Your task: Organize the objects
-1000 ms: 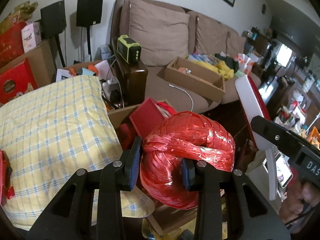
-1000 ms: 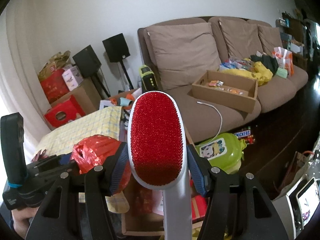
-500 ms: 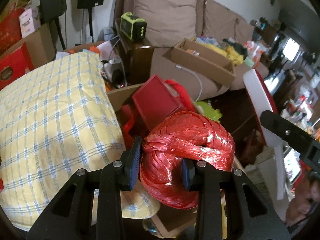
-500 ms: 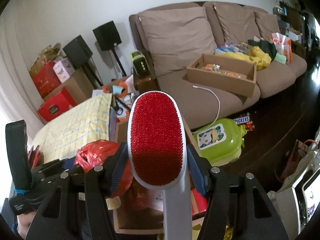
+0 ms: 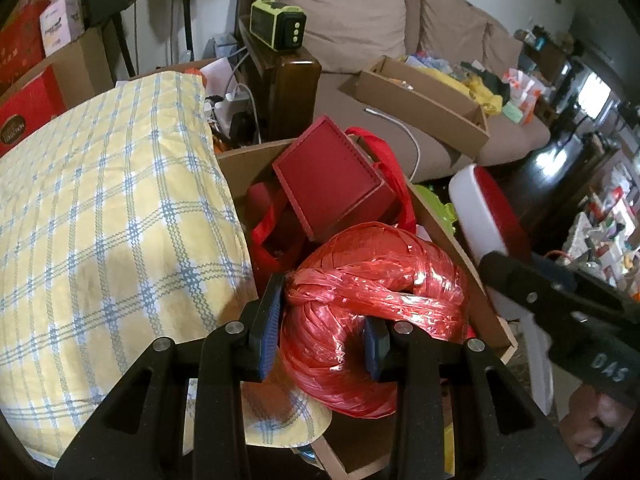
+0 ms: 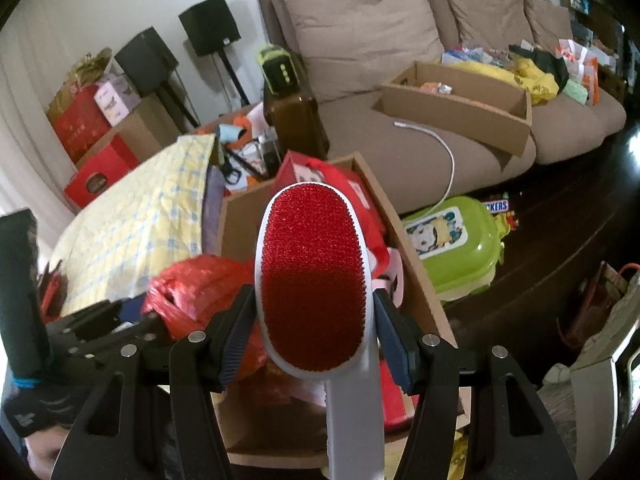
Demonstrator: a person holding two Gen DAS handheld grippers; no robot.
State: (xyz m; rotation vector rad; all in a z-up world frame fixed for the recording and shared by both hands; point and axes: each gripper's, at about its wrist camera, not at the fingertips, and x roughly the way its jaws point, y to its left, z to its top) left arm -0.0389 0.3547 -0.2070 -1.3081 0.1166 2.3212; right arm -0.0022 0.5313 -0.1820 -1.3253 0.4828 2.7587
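Ball of red plastic twine (image 5: 372, 320) sits pinched in the left claw (image 5: 322, 330): one blue pad (image 5: 269, 328) on its outer left side, the other pad pushed into the hollow at its centre. It hangs just over the open cardboard box (image 5: 452, 248), near the box's front half.

Lint brush (image 6: 314, 292) w/ red bristle face & white rim is clamped in the right claw (image 6: 314, 338), pads pressing both edges of the head, white handle running down btwn the fingers. Brush head points up & away, also above the box. In the left wrist view the brush shows edge-on at right, beside the box's right wall.

Inside the box: a red square box (image 5: 334, 184) tilted on one corner, red bag w/ strap handles (image 5: 276, 236) under & around it. In the right wrist view the twine ball (image 6: 192, 292) shows left of the brush, the left claw's black body just beside it.

Left of the box, touching its wall: a yellow-blue checked pillow (image 5: 104, 216). Behind: dark wooden sofa arm w/ a lime-green device (image 5: 278, 24) on top, beige sofa (image 6: 360, 24) carrying a long shallow cardboard tray (image 6: 456, 100) & a white cable. On the dark floor right of the box: a lime-green case (image 6: 456, 244) w/ a cartoon picture. Two black speakers (image 6: 208, 24) on stands by the wall.
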